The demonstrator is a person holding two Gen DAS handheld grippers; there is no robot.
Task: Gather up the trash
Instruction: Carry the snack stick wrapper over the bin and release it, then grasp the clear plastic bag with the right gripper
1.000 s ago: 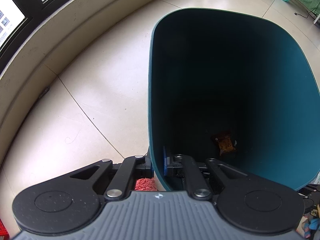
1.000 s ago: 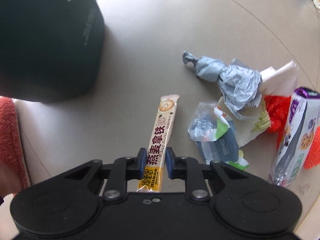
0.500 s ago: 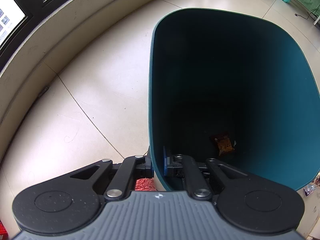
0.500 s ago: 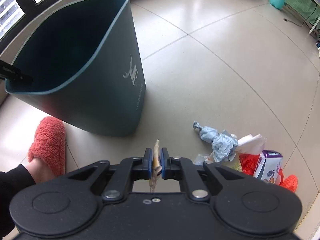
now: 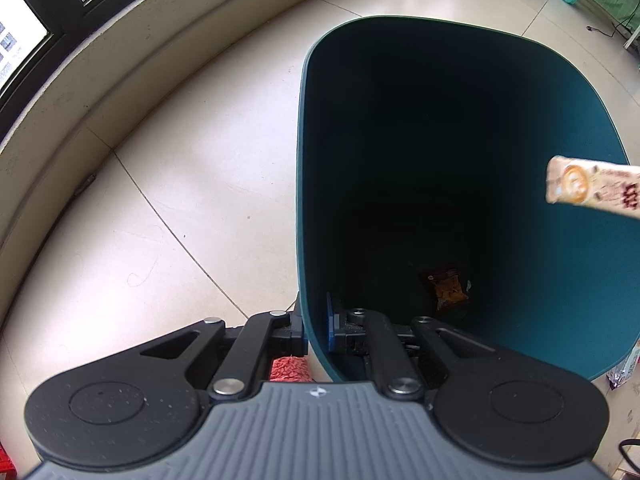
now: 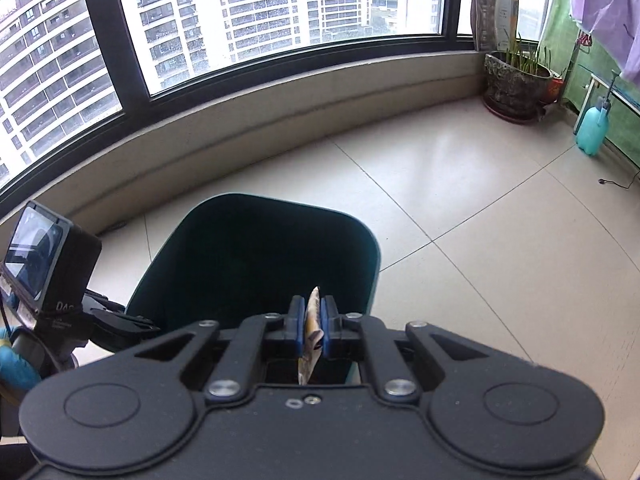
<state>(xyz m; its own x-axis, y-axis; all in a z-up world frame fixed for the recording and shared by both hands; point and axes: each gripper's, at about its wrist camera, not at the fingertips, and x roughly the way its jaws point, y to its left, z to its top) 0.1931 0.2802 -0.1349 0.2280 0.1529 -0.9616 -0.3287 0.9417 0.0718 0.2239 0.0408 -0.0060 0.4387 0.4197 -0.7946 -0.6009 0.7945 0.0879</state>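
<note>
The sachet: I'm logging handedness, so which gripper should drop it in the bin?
Right gripper: it grips the sachet above the bin opening. Left gripper clamps the rim.

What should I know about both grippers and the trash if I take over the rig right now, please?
Left gripper: shut on the rim of the teal bin, holding it.
Right gripper: shut on the long beige snack wrapper, held at the bin's opening; its tip shows over the bin.
Done: one small brown wrapper lies at the bin's bottom.
Left: release the beige wrapper into the bin; further trash is not visible from here.
</note>
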